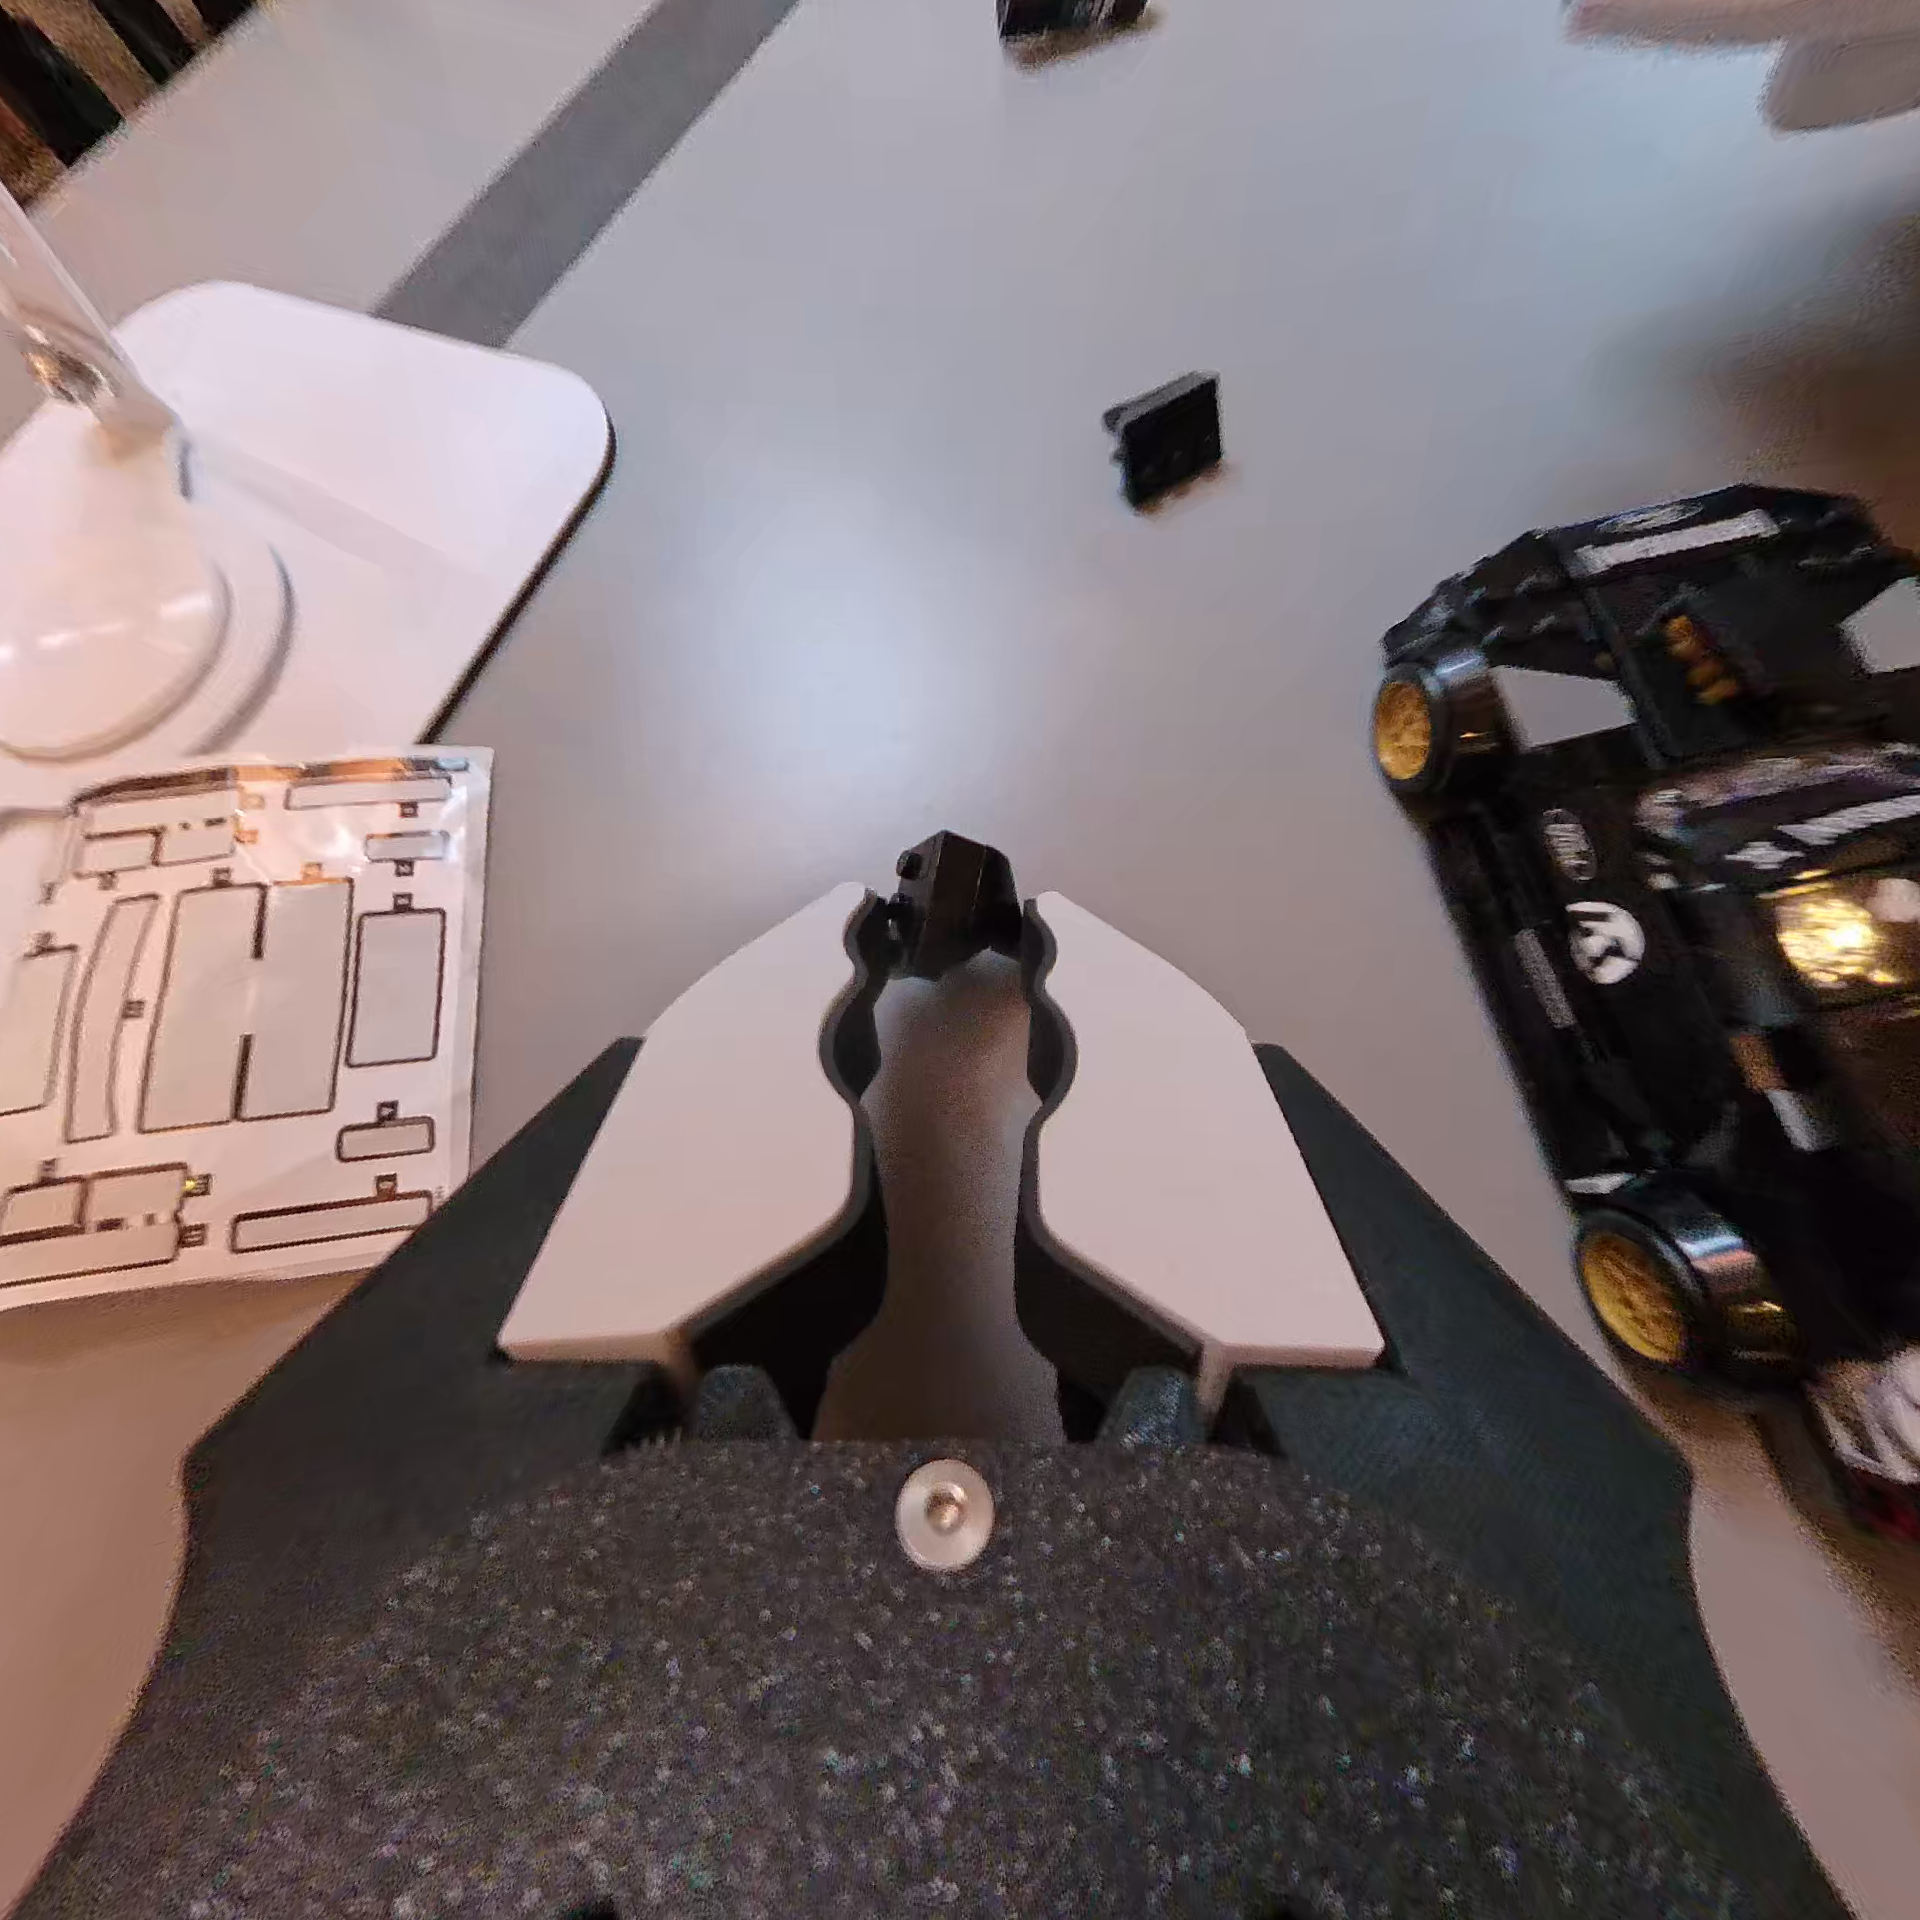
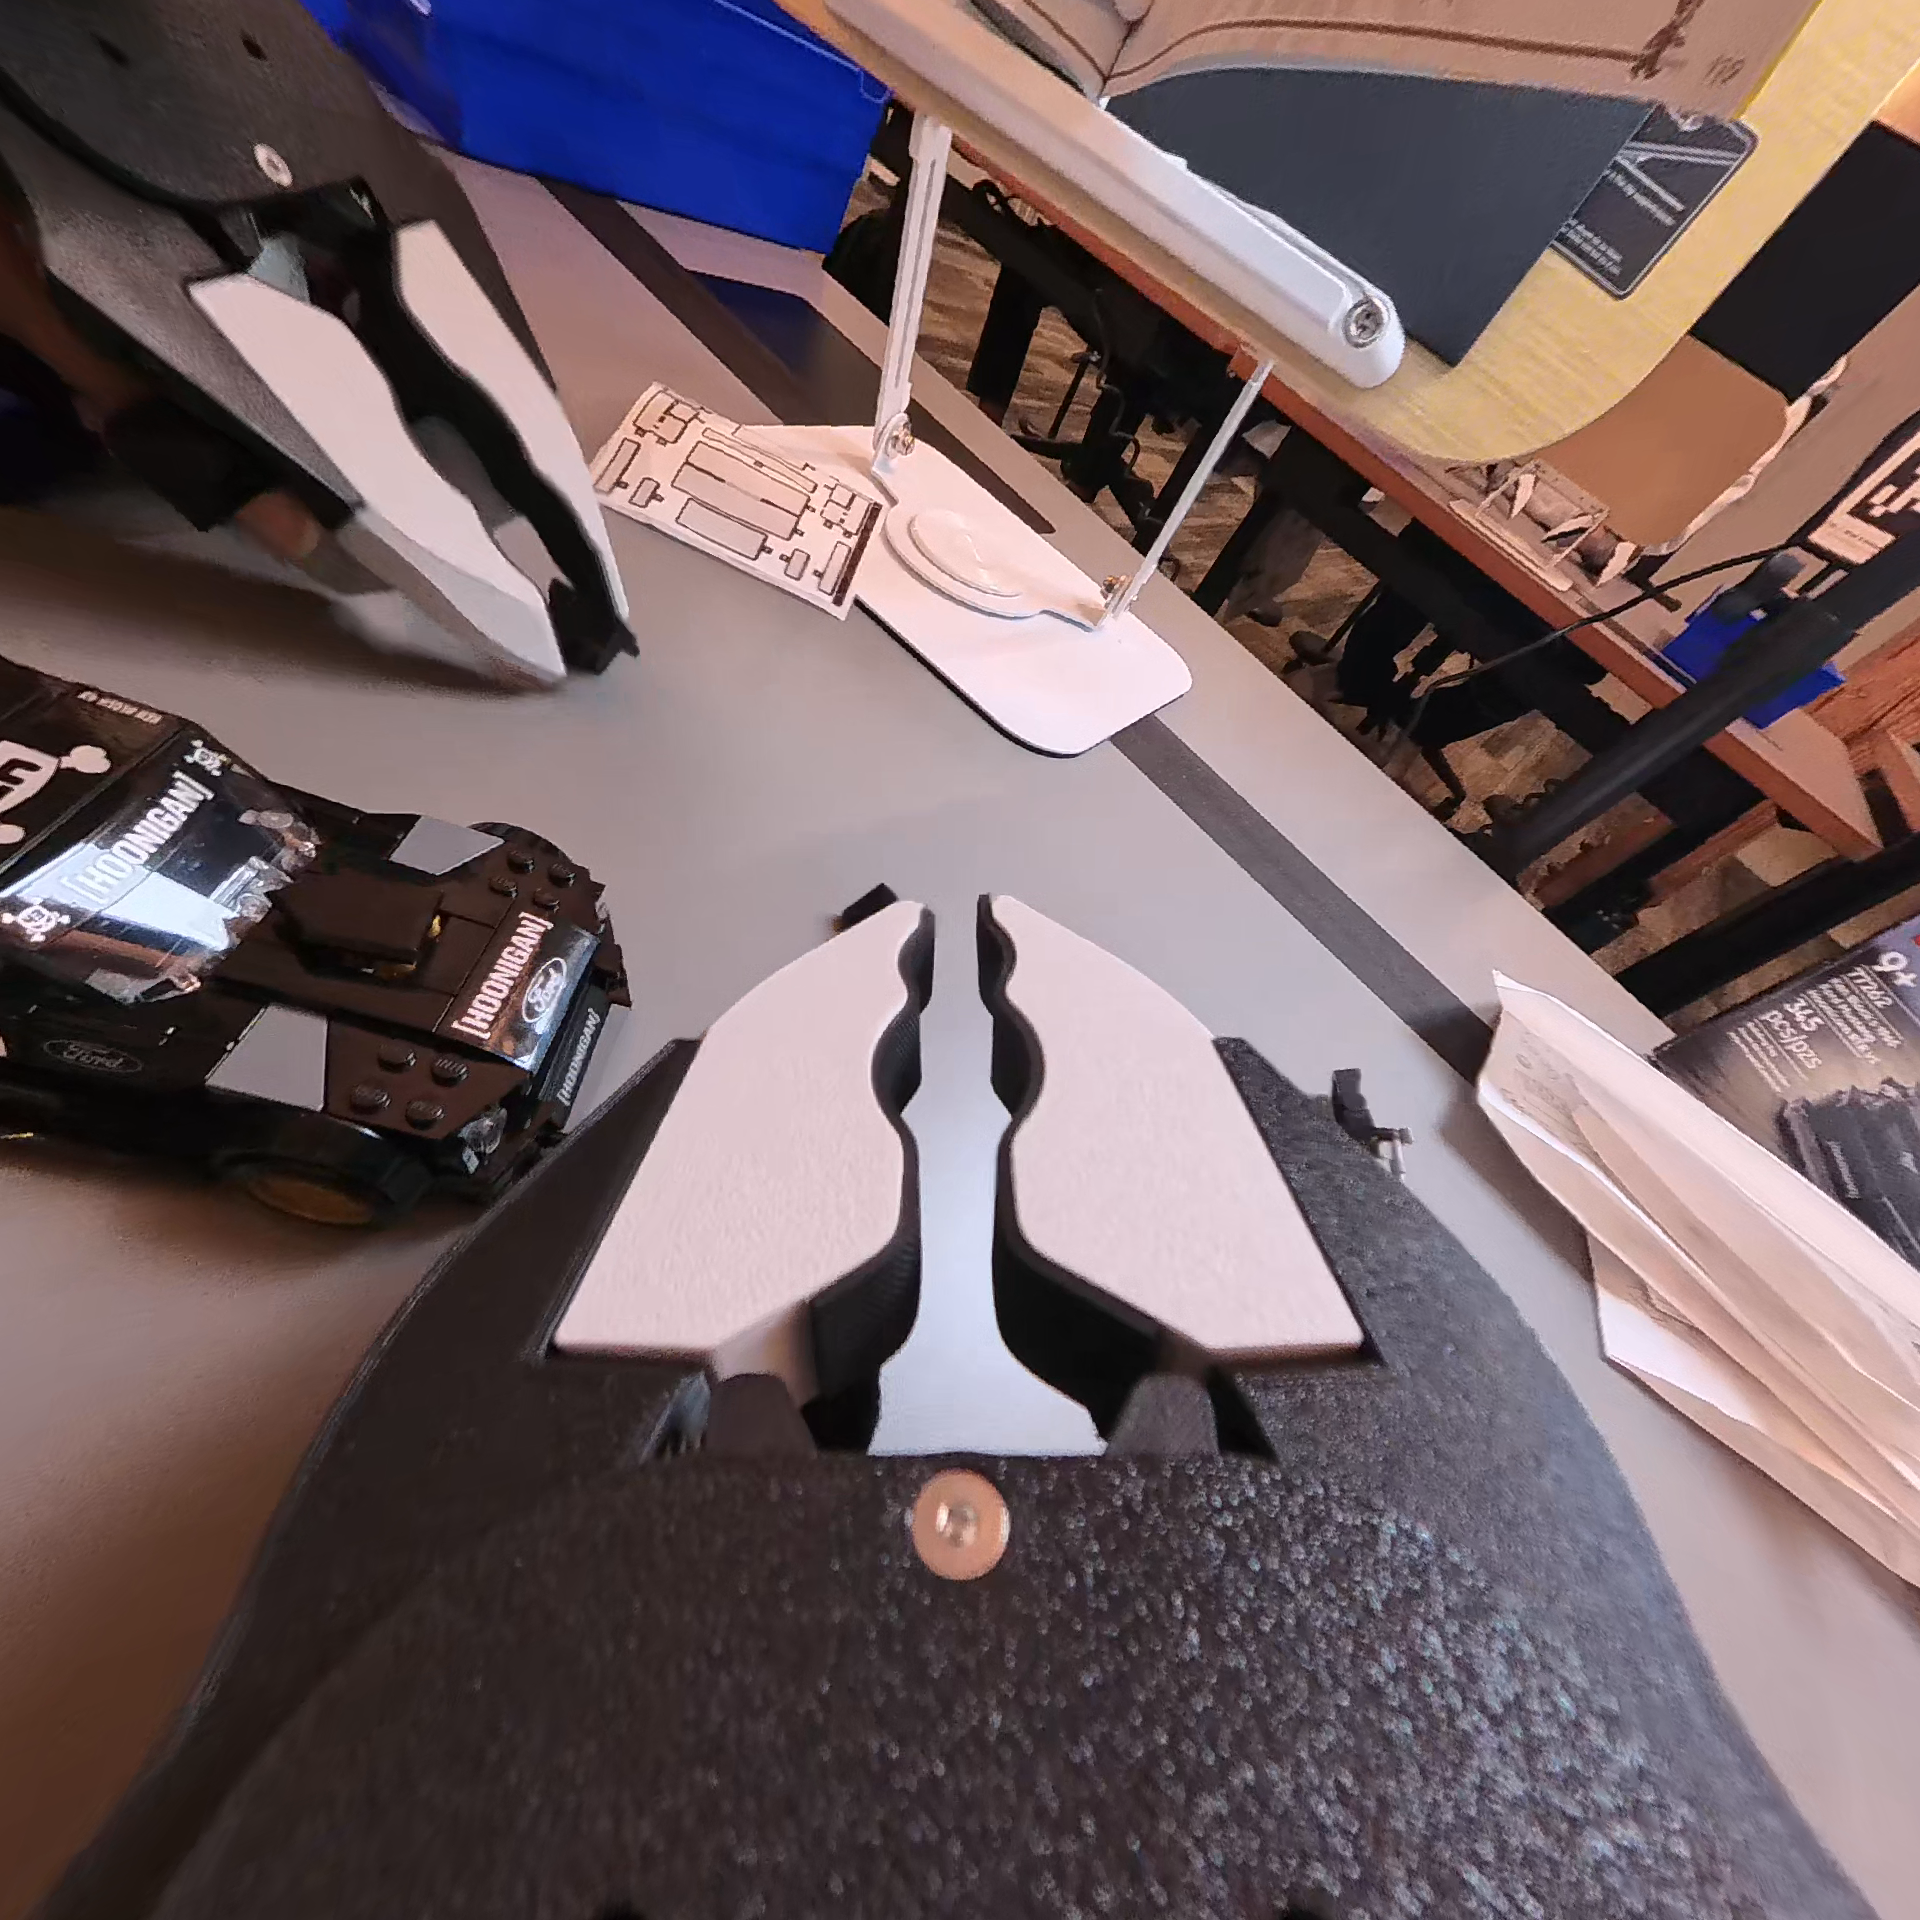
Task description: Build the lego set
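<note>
Black brick-built lego car with gold wheel hubs (image 1: pixel 1704 935): one; two gold-hubbed wheels show in the left wrist view.
Small black lego piece held in the gripper tips (image 1: pixel 951 902): one.
Loose black flat lego pieces on the grey table: two in the left wrist view, one mid-table (image 1: pixel 1166 436), one at the far edge (image 1: pixel 1070 16).
Tiny dark lego piece beside the papers (image 2: pixel 1363 1107): one.
White sticker sheet with outlined blanks (image 1: pixel 239 1018): one.
White flat-based stand with thin metal rods (image 2: pixel 1039 644): one.
Folded white paper bags (image 2: pixel 1704 1226): a stack, count unclear.
Dark printed lego box (image 2: pixel 1829 1060): one.
Two-finger grippers, black with white finger plates: two, left (image 1: pixel 951 925) and right (image 2: pixel 954 914).
</note>
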Motion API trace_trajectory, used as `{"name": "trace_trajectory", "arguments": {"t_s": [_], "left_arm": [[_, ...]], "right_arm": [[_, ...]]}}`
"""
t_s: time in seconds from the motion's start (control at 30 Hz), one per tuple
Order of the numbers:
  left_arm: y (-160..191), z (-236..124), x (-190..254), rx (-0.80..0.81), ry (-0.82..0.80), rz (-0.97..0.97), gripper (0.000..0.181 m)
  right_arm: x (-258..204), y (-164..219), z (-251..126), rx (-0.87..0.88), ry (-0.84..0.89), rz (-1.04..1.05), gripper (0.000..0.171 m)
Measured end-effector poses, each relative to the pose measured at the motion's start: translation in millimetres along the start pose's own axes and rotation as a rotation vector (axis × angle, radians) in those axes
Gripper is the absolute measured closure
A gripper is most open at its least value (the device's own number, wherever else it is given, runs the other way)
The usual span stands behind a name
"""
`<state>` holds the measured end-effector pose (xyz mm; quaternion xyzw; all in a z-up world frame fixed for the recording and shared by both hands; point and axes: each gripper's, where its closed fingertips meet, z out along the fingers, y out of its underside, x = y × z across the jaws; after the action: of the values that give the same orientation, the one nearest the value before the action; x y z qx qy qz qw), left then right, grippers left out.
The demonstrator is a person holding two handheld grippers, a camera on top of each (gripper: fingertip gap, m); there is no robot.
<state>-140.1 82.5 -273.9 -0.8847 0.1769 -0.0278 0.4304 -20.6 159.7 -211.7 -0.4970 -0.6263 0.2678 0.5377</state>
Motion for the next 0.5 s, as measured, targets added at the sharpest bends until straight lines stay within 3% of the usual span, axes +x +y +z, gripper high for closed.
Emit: {"name": "trace_trajectory", "arguments": {"t_s": [0.1,0.3,0.4,0.5], "left_arm": [[-18,-22,10,0.071,-0.016,0.025,0.156],[-47,-77,48,0.196,-0.062,0.100,0.156],[-45,-103,72,0.236,-0.053,0.105,0.156],[-37,-120,99,0.263,-0.018,0.088,0.156]], "right_arm": [[-14,-6,-2,0.037,-0.096,0.014,0.159],[-68,-22,-24,0.097,-0.474,0.036,0.128],[-90,-26,-34,0.066,-0.601,-0.067,0.119],[-111,-19,-30,-0.075,-0.722,-0.248,0.104]]}}
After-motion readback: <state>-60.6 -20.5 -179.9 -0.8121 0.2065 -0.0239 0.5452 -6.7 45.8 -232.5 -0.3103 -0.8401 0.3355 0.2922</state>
